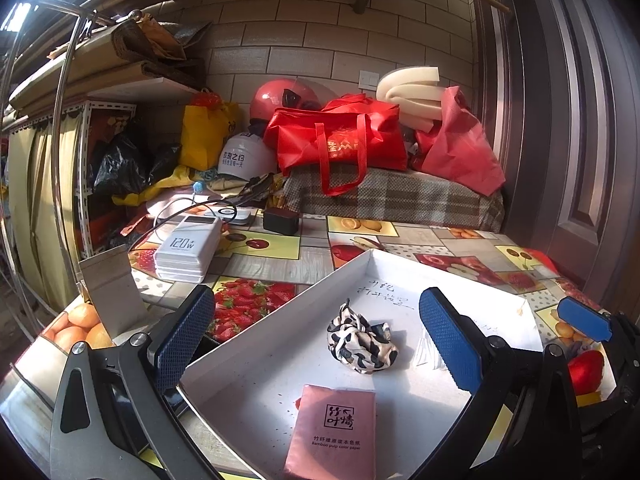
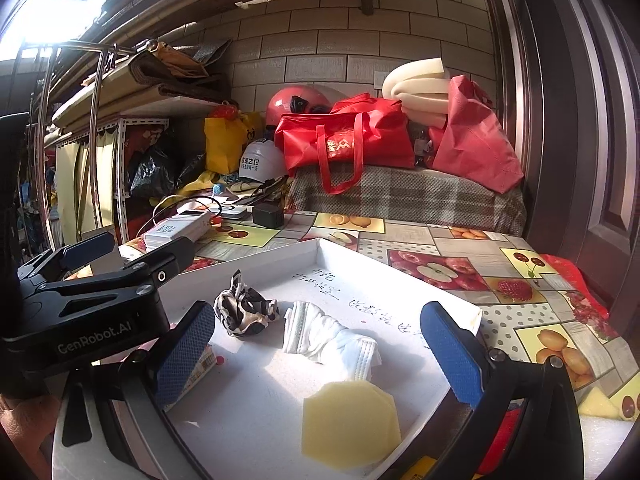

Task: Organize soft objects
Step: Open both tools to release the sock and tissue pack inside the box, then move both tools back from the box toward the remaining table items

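Tissue pack point(image 1: 331, 432) reads "Bamboo pulp color paper".

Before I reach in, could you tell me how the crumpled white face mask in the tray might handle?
The face mask looks floppy: it lies twisted and pleated, so it would likely sag. It seems light and could slide on the smooth white tray if pushed.

The shallow white cardboard tray point(image 2: 460, 312) looks matt and scuffed. In it, the black-and-cream patterned scrunchie point(image 1: 362, 344) has a satiny cloth sheen, the crumpled white face mask point(image 2: 328, 338) is soft pleated fabric, and the pale yellow sponge piece point(image 2: 350, 424) is porous foam. The pink tissue packet point(image 1: 334, 432) is smooth plastic film. The fruit-print tablecloth point(image 2: 440, 268) is glossy.
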Motion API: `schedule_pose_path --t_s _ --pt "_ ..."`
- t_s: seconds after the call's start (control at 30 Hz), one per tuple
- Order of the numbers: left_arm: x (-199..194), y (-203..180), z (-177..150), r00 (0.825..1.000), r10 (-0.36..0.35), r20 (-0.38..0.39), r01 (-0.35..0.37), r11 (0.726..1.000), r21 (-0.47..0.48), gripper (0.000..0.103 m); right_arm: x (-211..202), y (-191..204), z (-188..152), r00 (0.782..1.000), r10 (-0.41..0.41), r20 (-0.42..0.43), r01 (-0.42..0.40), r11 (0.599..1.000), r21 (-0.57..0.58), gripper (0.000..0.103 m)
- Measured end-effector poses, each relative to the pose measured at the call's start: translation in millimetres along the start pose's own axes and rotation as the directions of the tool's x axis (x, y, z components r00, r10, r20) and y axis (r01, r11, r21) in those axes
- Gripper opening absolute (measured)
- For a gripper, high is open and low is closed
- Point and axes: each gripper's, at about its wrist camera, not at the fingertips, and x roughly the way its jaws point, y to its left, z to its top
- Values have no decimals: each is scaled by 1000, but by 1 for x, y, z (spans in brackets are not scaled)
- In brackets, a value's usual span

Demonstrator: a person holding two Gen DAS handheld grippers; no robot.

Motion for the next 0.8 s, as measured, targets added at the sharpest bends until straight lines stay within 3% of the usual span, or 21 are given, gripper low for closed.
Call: schedule_pose_path --t_s 0.27,0.53,0.8 --pt "-7 2 -3 1000 25 1 -25 999 -28 103 -11 -9 -3 997 -81 17 79 995 58 103" --pt "-20 -9 -9 1000 10 6 -10 1000 20 103 -37 -9 -13 999 -35 17 35 999 25 103" --pt "-36 -30 -16 999 -42 1 42 996 85 103 -60 -35 -22 1000 -14 19 12 997 82 103"
